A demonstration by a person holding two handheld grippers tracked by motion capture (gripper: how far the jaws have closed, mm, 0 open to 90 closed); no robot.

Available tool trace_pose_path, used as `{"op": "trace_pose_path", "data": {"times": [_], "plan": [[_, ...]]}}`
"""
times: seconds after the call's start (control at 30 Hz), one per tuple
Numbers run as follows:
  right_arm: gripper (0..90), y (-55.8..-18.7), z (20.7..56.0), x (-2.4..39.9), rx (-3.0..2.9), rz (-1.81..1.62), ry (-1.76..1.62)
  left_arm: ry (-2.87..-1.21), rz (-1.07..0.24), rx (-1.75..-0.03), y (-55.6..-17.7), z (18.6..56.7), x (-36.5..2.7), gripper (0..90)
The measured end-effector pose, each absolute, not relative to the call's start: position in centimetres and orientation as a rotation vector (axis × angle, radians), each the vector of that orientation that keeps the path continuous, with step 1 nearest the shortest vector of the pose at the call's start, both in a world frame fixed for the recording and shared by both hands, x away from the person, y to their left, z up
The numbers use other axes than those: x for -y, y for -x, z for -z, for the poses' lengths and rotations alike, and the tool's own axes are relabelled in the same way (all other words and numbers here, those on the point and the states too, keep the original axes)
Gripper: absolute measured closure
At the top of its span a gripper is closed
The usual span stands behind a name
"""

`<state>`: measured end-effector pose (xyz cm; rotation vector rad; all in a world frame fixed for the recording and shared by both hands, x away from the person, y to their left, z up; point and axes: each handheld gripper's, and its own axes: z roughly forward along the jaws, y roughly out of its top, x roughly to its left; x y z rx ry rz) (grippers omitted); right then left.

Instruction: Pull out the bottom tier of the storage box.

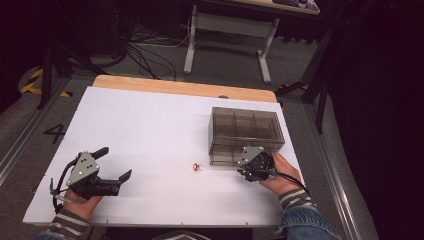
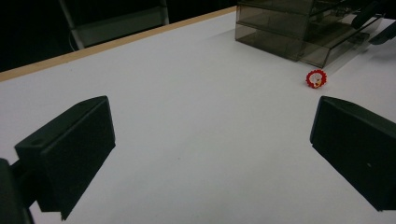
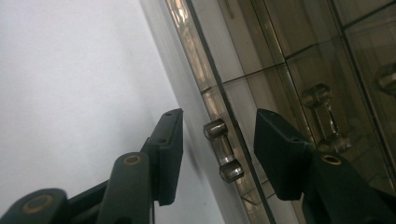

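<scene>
White board covered the table (image 1: 150, 130) in the high view, bearing one smoky drawer box (image 1: 246, 134) at far right and one small red ring (image 1: 196, 166) near its front. One left gripper (image 1: 116, 167) lay at near left, jaws wide apart, holding nothing; one right gripper (image 1: 248, 167) met the box front.

From the left gripper view, both jaws stood spread, the ring (image 2: 316, 78) lying far right beyond them.

From the right gripper view, the half-open jaws straddled one clear drawer handle (image 3: 223, 150) without pressing it; a second handle (image 3: 325, 116) sat farther right.
</scene>
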<state>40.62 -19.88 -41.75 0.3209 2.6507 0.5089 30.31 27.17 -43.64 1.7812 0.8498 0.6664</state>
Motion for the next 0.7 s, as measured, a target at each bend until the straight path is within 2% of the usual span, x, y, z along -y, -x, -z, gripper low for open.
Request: {"op": "trace_pose_path", "data": {"times": [0.23,0.43,0.7], "plan": [[56.7,-41.3,42.5,19.5,-2.659,-0.455,-0.335,-1.781,-0.668,-0.849,-30.3,43.6,-27.2,0.8],[63.8,-41.6,43.1,19.1,-2.656,-0.406,-0.331,-1.778,-0.664,-0.852,-30.3,43.6,-27.2,0.8],[65.4,-41.5,43.1,19.0,-2.65,-0.389,-0.327,-1.778,-0.667,-0.849,-30.3,43.6,-27.2,0.8]]}}
